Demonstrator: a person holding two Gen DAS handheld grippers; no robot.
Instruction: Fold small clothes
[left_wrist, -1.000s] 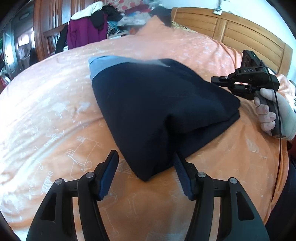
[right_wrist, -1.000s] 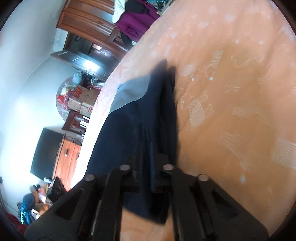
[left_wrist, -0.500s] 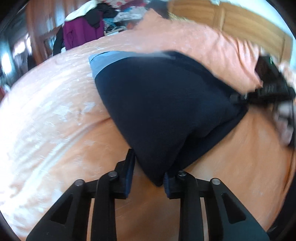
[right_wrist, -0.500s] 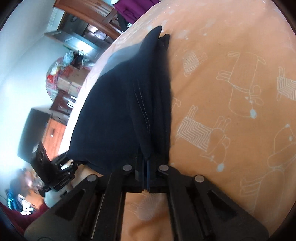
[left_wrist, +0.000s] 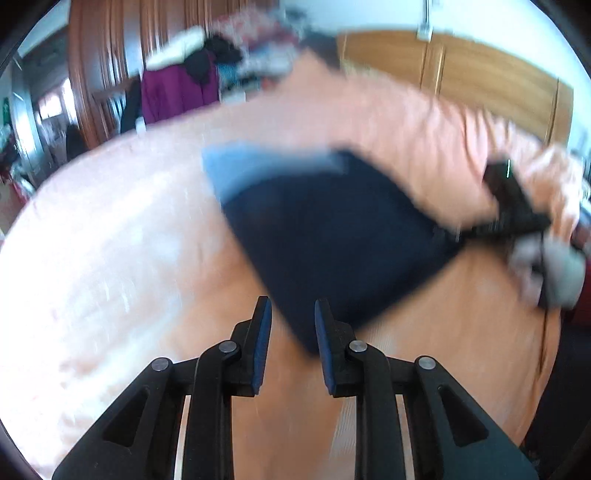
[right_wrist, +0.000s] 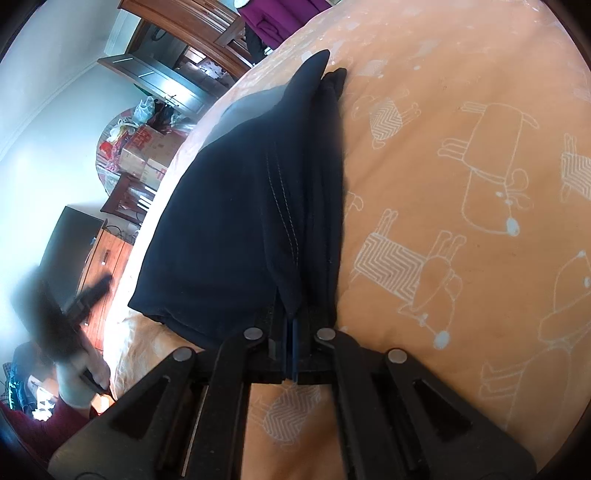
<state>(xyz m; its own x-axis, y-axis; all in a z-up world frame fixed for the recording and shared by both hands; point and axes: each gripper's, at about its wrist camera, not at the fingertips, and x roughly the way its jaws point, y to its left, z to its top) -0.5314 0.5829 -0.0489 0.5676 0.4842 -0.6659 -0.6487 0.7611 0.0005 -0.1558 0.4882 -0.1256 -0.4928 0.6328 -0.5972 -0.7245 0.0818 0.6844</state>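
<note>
Dark navy garment, folded, soft knit w/ a lighter blue-grey band at its far end, lies on the bed atop an orange bedspread printed w/ white line-drawn dogs, some w/ zigzag-filled bodies. Left-wrist view is motion-blurred. Left tongs: black plastic arms w/ round metal rivets, blue pads on the inner faces; jaws narrow but parted, and the garment's near pointed corner sits in the gap btwn them — can't tell if the pads touch the cloth. Right tongs: jaws pressed together, clamped on a bunched edge of the garment; several stacked fabric layers run away from the grip, one seam w/ pale dashed stitching visible. From that view the garment forms a long wedge tapering to a point at the far end. In the left-wrist view the right tongs show at the garment's right corner, held by a hand in a pale glove, blurred. Bkgd: wooden headboard, smooth panels; purple coat hung near a dark wood wardrobe; cardboard boxes.
</note>
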